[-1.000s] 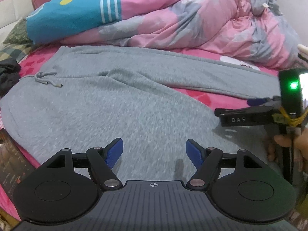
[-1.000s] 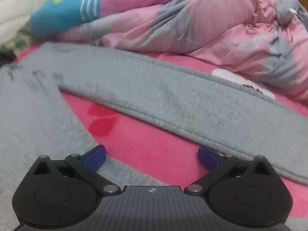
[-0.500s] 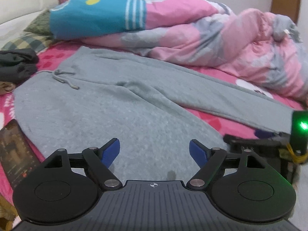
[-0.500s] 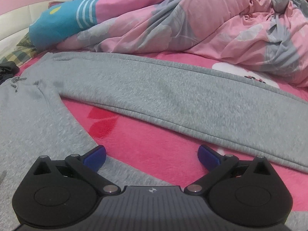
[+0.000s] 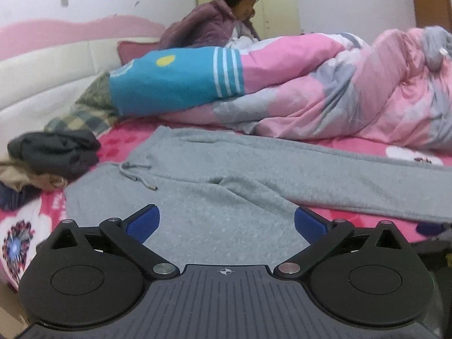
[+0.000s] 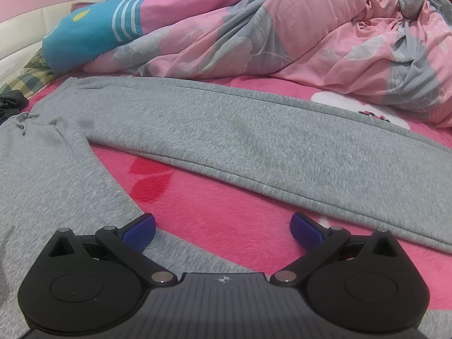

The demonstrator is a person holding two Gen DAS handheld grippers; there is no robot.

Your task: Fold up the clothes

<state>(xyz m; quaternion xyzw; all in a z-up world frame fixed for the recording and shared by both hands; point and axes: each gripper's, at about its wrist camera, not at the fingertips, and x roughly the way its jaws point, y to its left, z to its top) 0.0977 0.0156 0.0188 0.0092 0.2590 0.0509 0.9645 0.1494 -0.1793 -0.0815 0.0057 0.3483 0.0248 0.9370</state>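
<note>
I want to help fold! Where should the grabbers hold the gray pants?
Probably the near leg of the gray pants: pinch its edge from the side facing the right gripper, and fold it over the far leg, since both lie flat, spread in a V.

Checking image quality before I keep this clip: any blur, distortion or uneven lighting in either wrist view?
Left wrist view: strong fisheye bending with dark corners; the gray sweatpants look soft, and the dark clothes pile at the left edge is smeared. Right wrist view: sharper, the sweatpants' knit texture readable, though the far pink comforter curves with the lens. Lighting in both is flat and dim, with no glare.
</note>
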